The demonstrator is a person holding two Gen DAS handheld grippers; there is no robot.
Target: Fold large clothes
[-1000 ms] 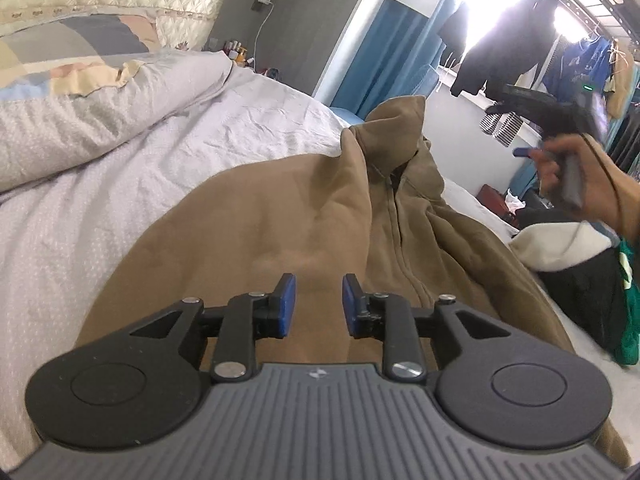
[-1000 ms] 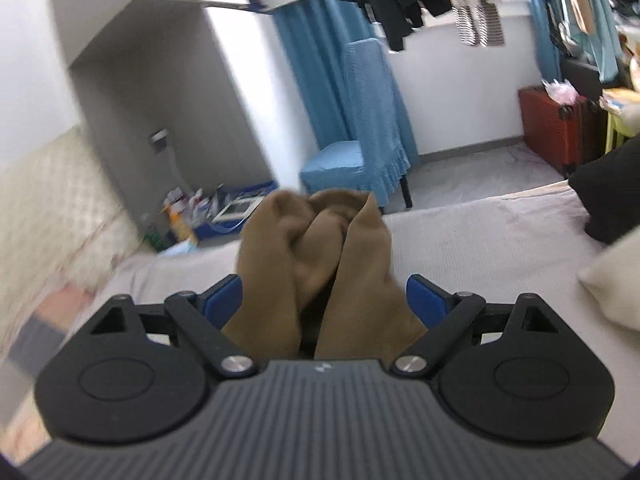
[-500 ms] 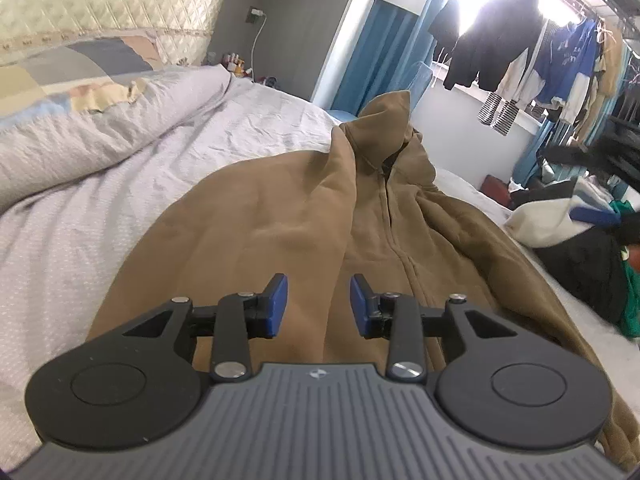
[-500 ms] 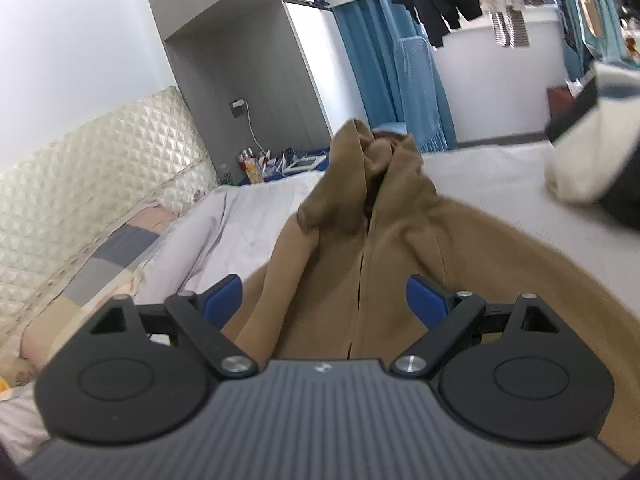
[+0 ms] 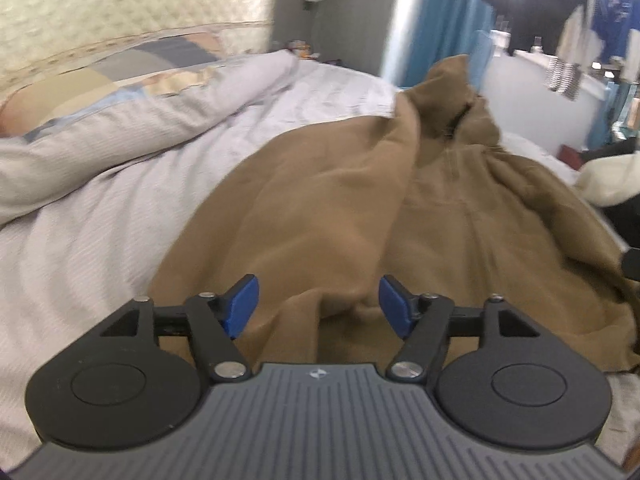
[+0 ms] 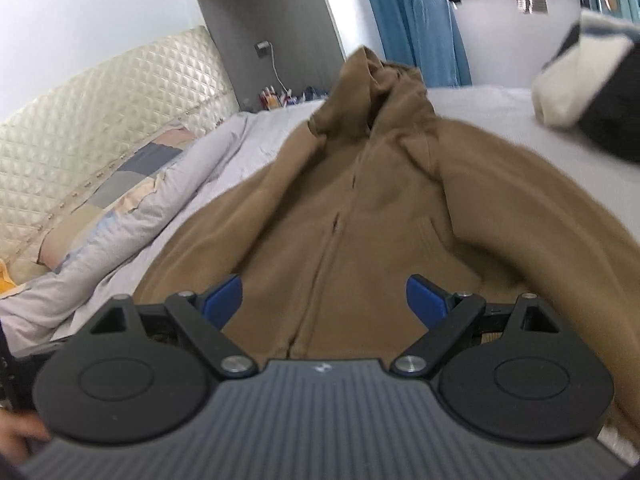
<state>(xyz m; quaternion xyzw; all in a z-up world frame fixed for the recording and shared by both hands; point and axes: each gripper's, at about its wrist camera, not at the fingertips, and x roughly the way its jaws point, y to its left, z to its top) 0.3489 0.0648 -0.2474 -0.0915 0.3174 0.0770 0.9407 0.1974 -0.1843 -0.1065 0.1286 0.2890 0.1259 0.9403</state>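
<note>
- left wrist: the left gripper, jaws just widening and gripping nothing, is hanging over the hem of the brown hoodie lying on the bed.
- right wrist: the right gripper, jaws spread wide and empty, is facing the zipper; the fold is likely just starting, needing a hem grab next.

No words, numbers or brand names can be read anywhere. The one mark is a small round emblem at twelve o'clock on the ribbed grey housing of the left gripper and of the right gripper; it carries no legible lettering.
</note>
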